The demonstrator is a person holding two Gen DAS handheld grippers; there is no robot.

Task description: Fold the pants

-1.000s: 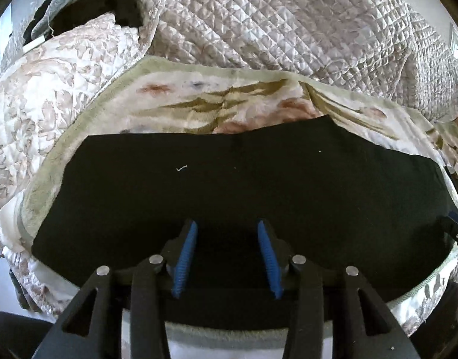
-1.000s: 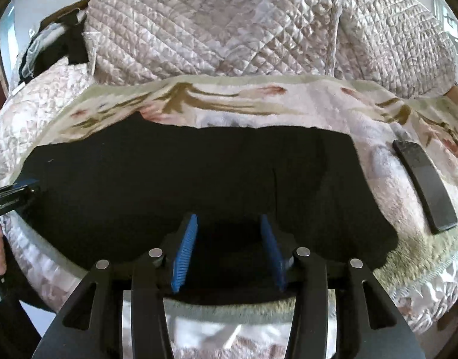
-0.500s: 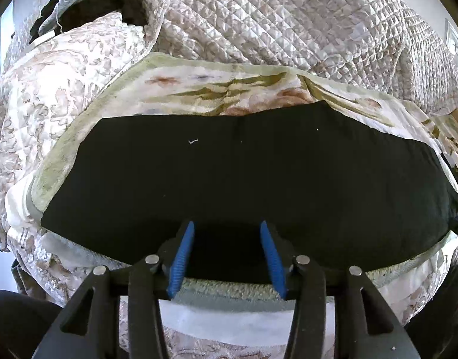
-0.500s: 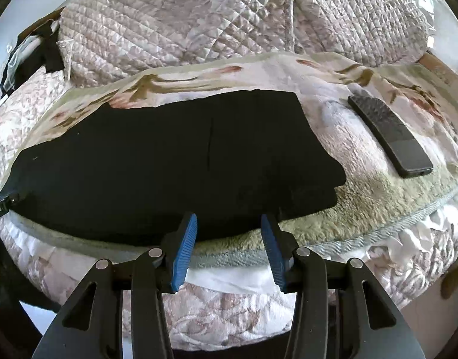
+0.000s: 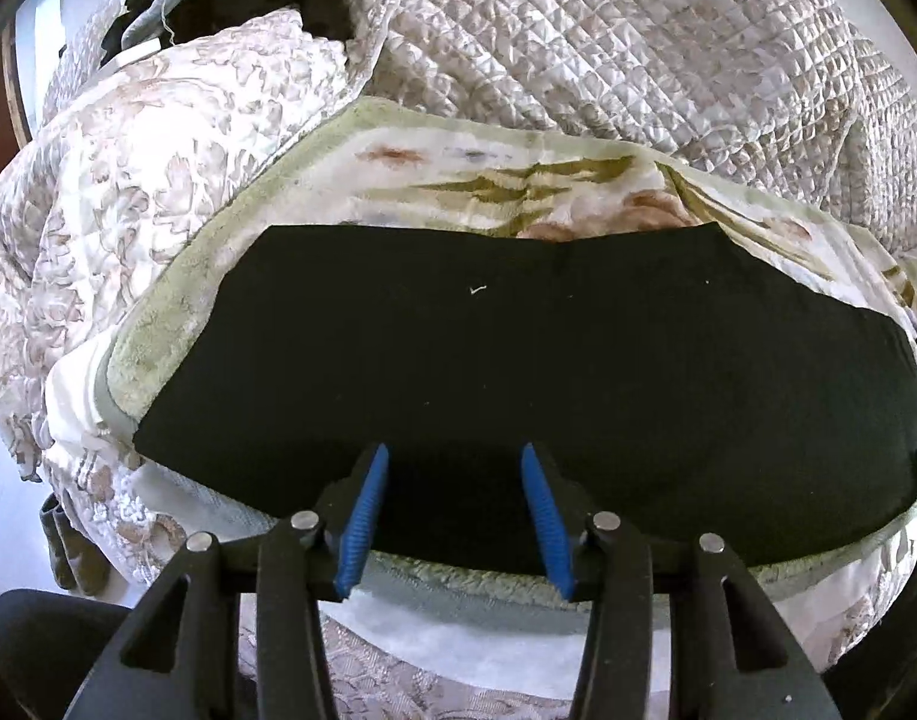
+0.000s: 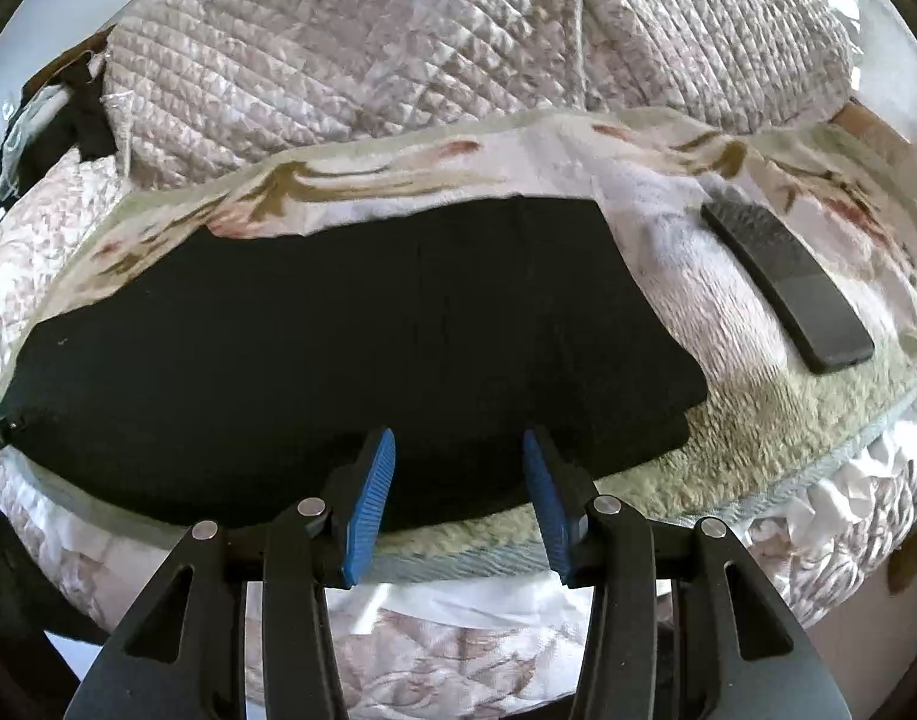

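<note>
Both jaws stand open and empty: we hold the left gripper (image 5: 455, 498) and right gripper (image 6: 458, 486) just above the near edge of the pants (image 5: 518, 372), spread flat on the blanket (image 6: 728, 324), probably ready for a fold.

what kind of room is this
Most likely a bedroom: black pants lie on a floral fleece blanket over a bed, with a quilted beige bedspread bunched up behind.

Black pants (image 5: 518, 372) lie flat, folded lengthwise, along the blanket's near edge.
</note>
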